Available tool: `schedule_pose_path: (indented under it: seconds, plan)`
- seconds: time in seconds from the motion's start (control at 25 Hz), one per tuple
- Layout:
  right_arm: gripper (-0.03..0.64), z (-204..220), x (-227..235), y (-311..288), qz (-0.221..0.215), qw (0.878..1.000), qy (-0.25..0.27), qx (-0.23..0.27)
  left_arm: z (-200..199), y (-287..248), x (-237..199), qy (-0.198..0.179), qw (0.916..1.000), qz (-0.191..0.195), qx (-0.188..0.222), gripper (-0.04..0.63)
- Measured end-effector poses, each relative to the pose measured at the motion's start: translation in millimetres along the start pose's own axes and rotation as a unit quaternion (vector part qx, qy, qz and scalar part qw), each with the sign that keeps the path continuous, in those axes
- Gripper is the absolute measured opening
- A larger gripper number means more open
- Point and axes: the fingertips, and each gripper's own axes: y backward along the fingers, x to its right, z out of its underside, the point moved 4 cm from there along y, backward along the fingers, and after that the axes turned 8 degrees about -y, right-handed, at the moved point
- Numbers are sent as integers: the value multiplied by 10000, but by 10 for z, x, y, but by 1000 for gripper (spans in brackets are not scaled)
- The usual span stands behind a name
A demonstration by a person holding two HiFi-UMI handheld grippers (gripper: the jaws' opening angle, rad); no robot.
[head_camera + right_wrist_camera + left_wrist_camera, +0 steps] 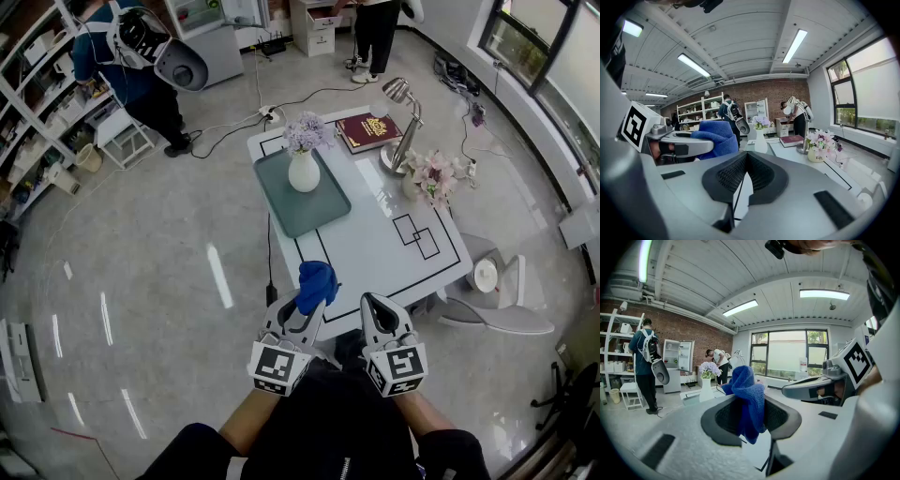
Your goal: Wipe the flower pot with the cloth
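Note:
A white flower pot [303, 171] with purple flowers stands on a grey-green tray [291, 211] at the far left of the white table [394, 253]. The same pot shows far ahead in the left gripper view [707, 389] and in the right gripper view [761, 140]. My left gripper [309, 305] [750, 416] is shut on a bunched blue cloth [316, 283] [746, 387] over the table's near edge, well short of the pot. To its right my right gripper [373, 305] [746, 164] has its jaws together with nothing between them. The cloth [715, 136] shows to its left.
A second small pot with pink flowers [429, 175] [818, 149], a silver desk lamp [403, 127] and a red book [368, 129] stand on the table's far right. A white chair [492, 291] is at the right of the table. People [131, 66] stand farther back.

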Motion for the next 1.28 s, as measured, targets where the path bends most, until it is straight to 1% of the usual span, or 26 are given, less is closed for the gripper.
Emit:
schedule_pose_path:
  seconds: [0.32, 0.56, 0.88, 1.12, 1.28]
  plan:
    - [6, -1, 65, 17, -14, 10000, 5, -16, 30, -45, 55, 46, 10000, -1, -50, 106]
    - [8, -23, 78, 38, -166, 9997, -130, 92, 48, -63, 84, 78, 9999, 23, -98, 106]
    - [8, 16, 158, 20, -56, 9994, -345, 33, 99, -108, 17, 113, 9998, 70, -178, 106]
    - [8, -53, 264, -165, -58, 9994, -342, -28, 178, -345, -143, 269, 9992, 53, -299, 106]
    - [8, -164, 379, -420, -161, 9994, -293, -86, 115, -603, -279, 187, 9994, 83, -278, 106]
